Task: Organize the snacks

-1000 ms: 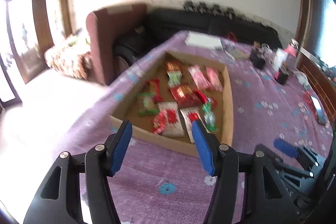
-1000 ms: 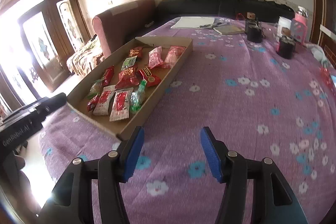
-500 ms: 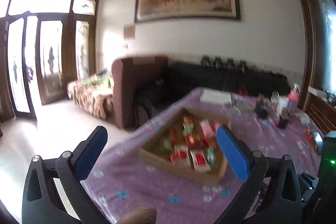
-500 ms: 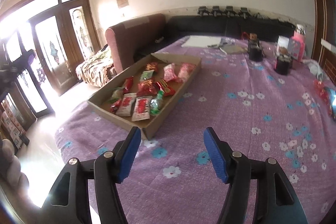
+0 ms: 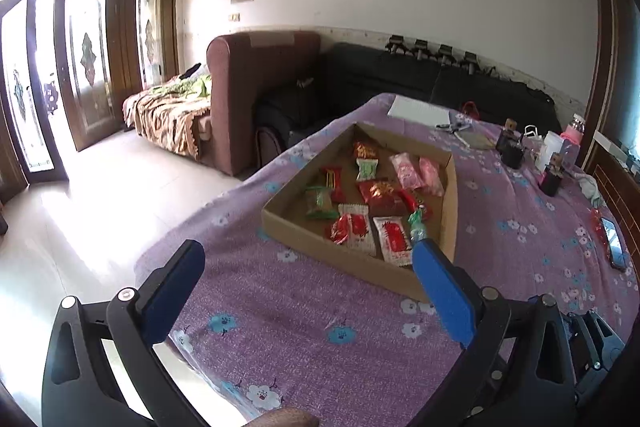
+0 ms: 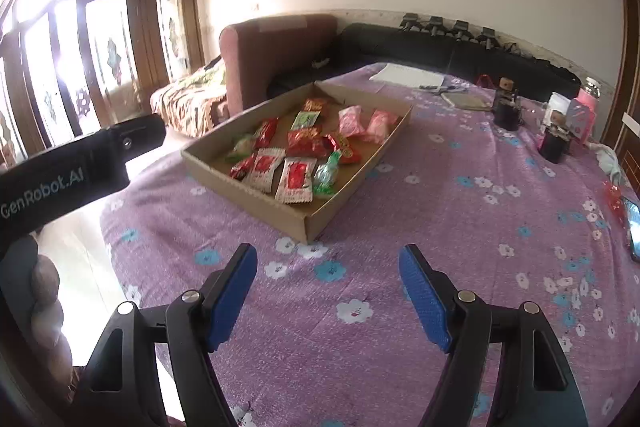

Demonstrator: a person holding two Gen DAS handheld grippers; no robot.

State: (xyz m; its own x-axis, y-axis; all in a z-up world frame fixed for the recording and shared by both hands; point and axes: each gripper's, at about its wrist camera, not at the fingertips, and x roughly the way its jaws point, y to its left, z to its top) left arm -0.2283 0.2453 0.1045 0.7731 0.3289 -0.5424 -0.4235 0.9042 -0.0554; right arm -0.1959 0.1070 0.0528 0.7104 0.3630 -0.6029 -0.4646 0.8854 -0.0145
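Shallow rectangular cardboard tray (image 6: 304, 223) on a worktop (image 6: 460, 227) draped in nubby purple cloth printed with small flowers. Crinkled foil and plastic snack packets (image 6: 298, 181) lie flat inside the tray: red, green, pink and white. Right tongs (image 6: 328, 283), blue ribbed pads on black frames, hover over bare cloth at 6 o'clock from the tray, jaws opening, nothing between them. Left tongs (image 5: 308, 285) are spread fully wide and empty; the tray's near corner lies just beyond the right pad.
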